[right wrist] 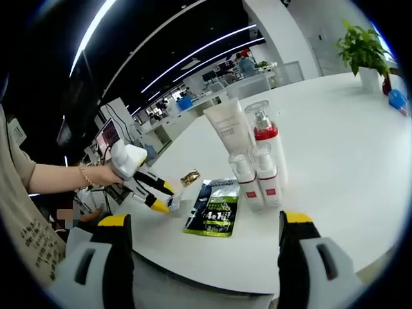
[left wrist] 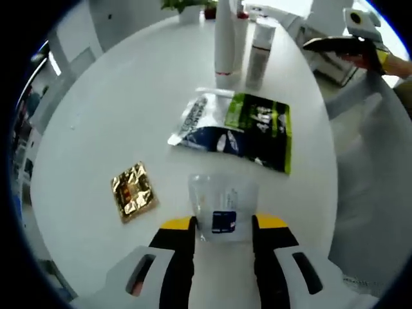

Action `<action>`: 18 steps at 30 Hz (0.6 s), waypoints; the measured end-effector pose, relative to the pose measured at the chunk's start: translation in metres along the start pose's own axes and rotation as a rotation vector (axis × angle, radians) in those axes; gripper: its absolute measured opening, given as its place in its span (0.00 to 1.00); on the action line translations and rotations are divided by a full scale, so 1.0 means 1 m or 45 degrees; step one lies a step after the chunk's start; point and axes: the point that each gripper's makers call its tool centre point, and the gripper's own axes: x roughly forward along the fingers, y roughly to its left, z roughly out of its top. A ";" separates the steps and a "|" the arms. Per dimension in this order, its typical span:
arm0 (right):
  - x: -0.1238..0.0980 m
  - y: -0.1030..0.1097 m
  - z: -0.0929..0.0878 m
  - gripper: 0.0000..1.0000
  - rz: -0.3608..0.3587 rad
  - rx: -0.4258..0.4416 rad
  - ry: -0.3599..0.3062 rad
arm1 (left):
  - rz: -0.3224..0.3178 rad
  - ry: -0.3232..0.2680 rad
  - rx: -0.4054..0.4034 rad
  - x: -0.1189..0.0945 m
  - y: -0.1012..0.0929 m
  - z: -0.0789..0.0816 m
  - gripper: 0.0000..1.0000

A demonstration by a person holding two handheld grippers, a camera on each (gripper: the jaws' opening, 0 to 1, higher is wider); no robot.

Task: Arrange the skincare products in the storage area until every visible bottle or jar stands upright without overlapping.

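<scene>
In the left gripper view, my left gripper [left wrist: 223,233] has its yellow-tipped jaws closed in on either side of a small clear sachet [left wrist: 222,207] with a dark label, which lies flat on the white table [left wrist: 116,103]. From that sachet, a crumpled gold packet [left wrist: 134,191] lies to one side, and a dark-and-green pouch [left wrist: 252,130] overlapping a white one [left wrist: 196,119] lies just beyond. Farther past the pouches, a tall white tube [left wrist: 224,40] and a pump bottle [left wrist: 259,51] stand upright.

In the right gripper view, my right gripper [right wrist: 205,257] hangs with its jaws wide apart and nothing between them, off the table edge. From the green pouch [right wrist: 214,207], four upright bottles [right wrist: 255,161] cluster just beside it; my left gripper [right wrist: 166,198] works at the pouch's other side.

I judge I'm picking up the sachet; next I'd need a firm pinch and a clear spot near the bottles.
</scene>
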 end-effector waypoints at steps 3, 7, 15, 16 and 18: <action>0.000 0.000 0.000 0.95 -0.001 -0.003 -0.002 | -0.011 0.007 0.039 0.001 -0.006 0.000 0.32; 0.000 0.001 0.000 0.95 0.004 -0.009 -0.001 | -0.026 0.014 0.077 0.003 -0.015 0.002 0.32; -0.001 0.002 0.001 0.95 0.006 -0.009 -0.009 | -0.066 0.061 0.149 0.007 -0.030 0.000 0.32; -0.001 0.002 0.001 0.95 0.006 -0.009 -0.011 | -0.067 0.062 0.155 0.008 -0.031 0.000 0.32; -0.001 0.001 0.002 0.95 0.005 -0.009 -0.013 | -0.062 0.077 0.185 0.010 -0.031 0.000 0.32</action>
